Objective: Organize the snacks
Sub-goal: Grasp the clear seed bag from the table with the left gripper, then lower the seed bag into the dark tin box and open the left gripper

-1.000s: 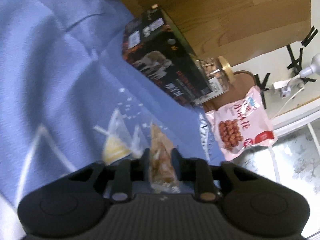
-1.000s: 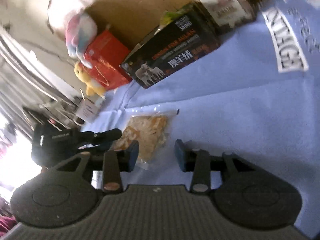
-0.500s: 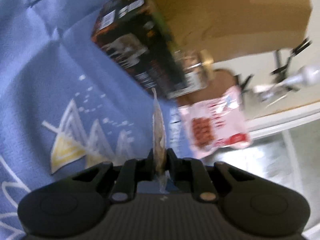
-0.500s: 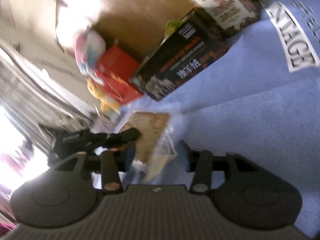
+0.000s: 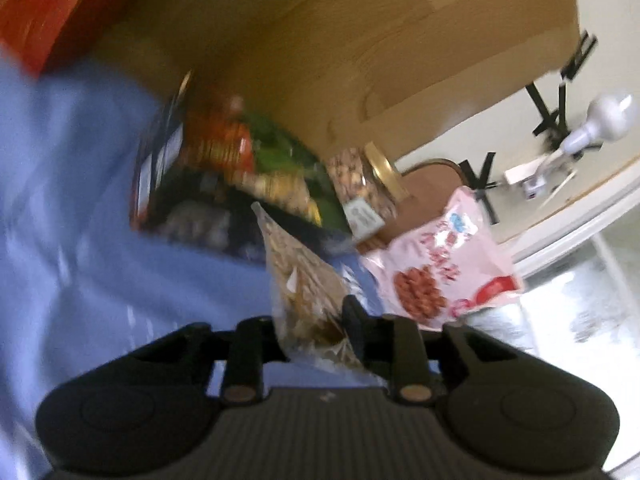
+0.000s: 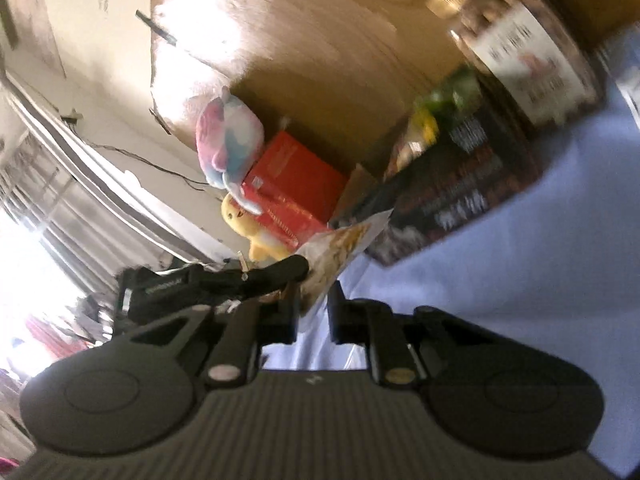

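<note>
While your left tongs (image 5: 312, 322) are opening, the clear packet (image 5: 298, 280) sits between their jaws; your right tongs (image 6: 314, 306) are closing on the packet's other end (image 6: 340, 256), lifted before the box (image 6: 452, 196).

A home bedroom, it looks like: blue bedsheet (image 6: 520, 280), wooden headboard (image 5: 360, 40), plush toys (image 6: 230, 136) upper left, curtains (image 6: 60, 208) by the window.

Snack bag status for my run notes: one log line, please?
left tongs: opening, clear snack bag between | right tongs: closing on bag | black box behind
</note>
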The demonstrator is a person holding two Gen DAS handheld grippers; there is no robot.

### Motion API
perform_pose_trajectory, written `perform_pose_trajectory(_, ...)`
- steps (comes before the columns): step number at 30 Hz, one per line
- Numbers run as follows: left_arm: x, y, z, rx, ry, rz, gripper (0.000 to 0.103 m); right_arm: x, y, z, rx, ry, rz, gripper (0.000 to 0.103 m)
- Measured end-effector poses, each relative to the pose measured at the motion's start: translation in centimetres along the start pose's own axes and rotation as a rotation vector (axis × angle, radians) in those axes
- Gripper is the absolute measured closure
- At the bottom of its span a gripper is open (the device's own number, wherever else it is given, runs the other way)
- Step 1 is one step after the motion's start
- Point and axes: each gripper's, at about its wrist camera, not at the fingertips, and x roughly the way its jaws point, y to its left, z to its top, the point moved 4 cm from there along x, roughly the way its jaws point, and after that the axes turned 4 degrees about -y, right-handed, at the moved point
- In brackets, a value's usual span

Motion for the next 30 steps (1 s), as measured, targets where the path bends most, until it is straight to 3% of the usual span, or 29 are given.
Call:
perform_pose_trajectory(4, 1.7, -0.6, 3.6, 0.059, -0.03, 0.062, 0.067, 2.1, 0.4, 3.0, -0.069, -0.065, -0.028, 0.086)
perform_pose_trajectory(10, 6.0, -0.3, 7.5, 0.138, -0.068, 0.16, 0.066, 6.1, -0.9, 5.9, -0.166, -0.13, -0.143, 0.086)
perform_pose_trajectory(15, 9.2, 1.4, 8.8, 0.132, -0.053, 0.211, 0.065, 8.6, -2.8, 7.1, -0.22, -0.132, -0.238, 0.086)
perform_pose_trajectory(22, 11.7, 1.3, 9.2, 0.221, -0.071, 0.268, 0.05, 10.5, -2.7, 6.8, -0.396, -0.178, -0.34, 0.084)
perform_pose_trajectory(23, 11.9, 1.2, 9.1, 0.236, -0.074, 0.275, 0.048, 10.5, -2.6, 6.6, -0.423, -0.192, -0.353, 0.081)
perform_pose_trajectory(26, 12.1, 0.7, 8.6, 0.298, -0.092, 0.311, 0.044, 10.4, -2.3, 6.0, -0.526, -0.245, -0.415, 0.057)
perform_pose_trajectory(29, 11.6, -0.3, 7.9, 0.392, -0.133, 0.364, 0.038, 10.1, -2.3, 6.0, -0.548, -0.272, -0.42, 0.057)
perform_pose_trajectory(30, 11.4, -0.5, 7.8, 0.42, -0.149, 0.393, 0.029, 10.1, -2.4, 6.1, -0.541, -0.27, -0.416, 0.057)
